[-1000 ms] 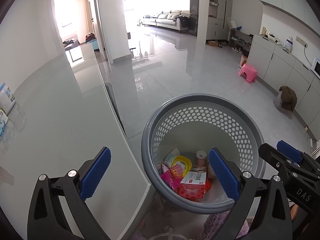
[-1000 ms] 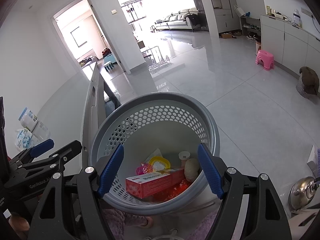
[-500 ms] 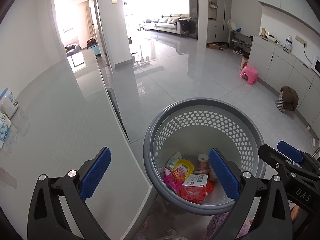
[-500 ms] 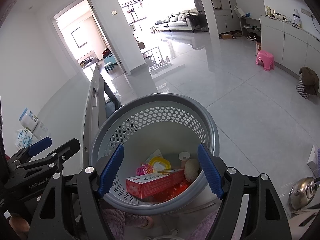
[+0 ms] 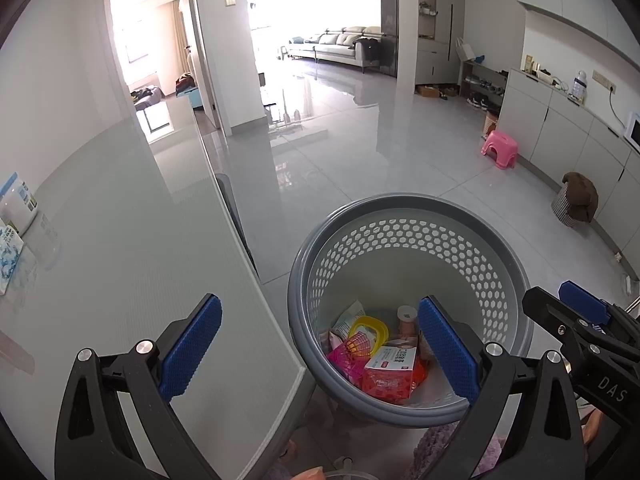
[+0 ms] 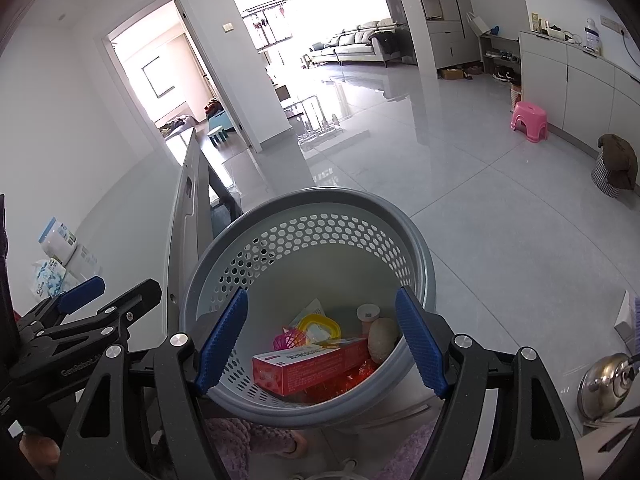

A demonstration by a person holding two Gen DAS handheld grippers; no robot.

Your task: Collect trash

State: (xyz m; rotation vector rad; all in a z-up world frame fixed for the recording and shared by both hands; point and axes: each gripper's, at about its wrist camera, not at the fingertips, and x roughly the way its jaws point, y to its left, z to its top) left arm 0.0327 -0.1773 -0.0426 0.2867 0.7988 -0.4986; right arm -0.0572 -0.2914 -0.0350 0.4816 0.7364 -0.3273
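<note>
A grey perforated trash basket (image 5: 400,216) stands on the floor beside the table; it also shows in the right wrist view (image 6: 312,204). Inside lie a red box (image 6: 308,364), a pink mesh ball (image 6: 290,338), a yellow ring (image 6: 318,326), a small capped bottle (image 6: 368,314) and a brown lump (image 6: 382,338). My left gripper (image 5: 320,348) is open and empty, over the table's corner and the basket's left rim. My right gripper (image 6: 320,344) is open and empty above the basket's near side.
A grey table (image 5: 120,248) lies at left with a white canister (image 5: 18,204) and a tissue pack (image 5: 10,256) at its far left. On the floor are a pink stool (image 5: 500,148), a checked basket with brown cloth (image 5: 576,200) and a steel kettle (image 6: 608,384).
The left wrist view has shifted slightly, so the basket sits a little lower and to the right. Both grippers stay open and the basket's contents have not moved.
</note>
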